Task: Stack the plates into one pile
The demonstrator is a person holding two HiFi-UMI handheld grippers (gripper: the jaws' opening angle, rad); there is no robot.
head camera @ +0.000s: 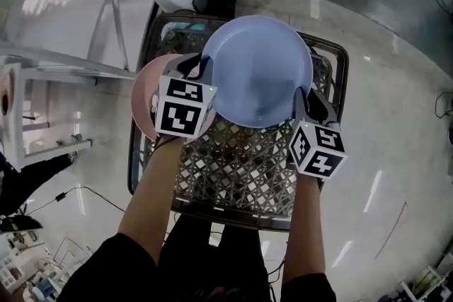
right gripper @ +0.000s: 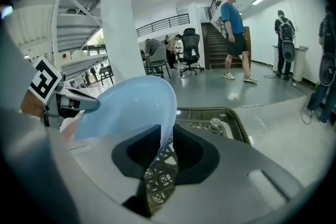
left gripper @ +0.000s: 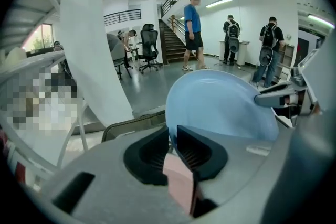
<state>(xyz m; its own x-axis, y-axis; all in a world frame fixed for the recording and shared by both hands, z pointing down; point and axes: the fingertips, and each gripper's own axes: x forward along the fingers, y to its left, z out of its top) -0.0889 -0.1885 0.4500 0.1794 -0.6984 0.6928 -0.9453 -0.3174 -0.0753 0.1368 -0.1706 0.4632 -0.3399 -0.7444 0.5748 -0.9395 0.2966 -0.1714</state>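
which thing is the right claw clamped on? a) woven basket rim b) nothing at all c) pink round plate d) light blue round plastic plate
D: in the right gripper view, the rim of the light blue round plastic plate sits pinched between the jaws of the right claw.

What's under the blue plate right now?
From under the blue plate a pink plate pokes out on the left, and the woven tabletop shows below. How far the pink plate reaches underneath, and anything on the table's far half, is covered.
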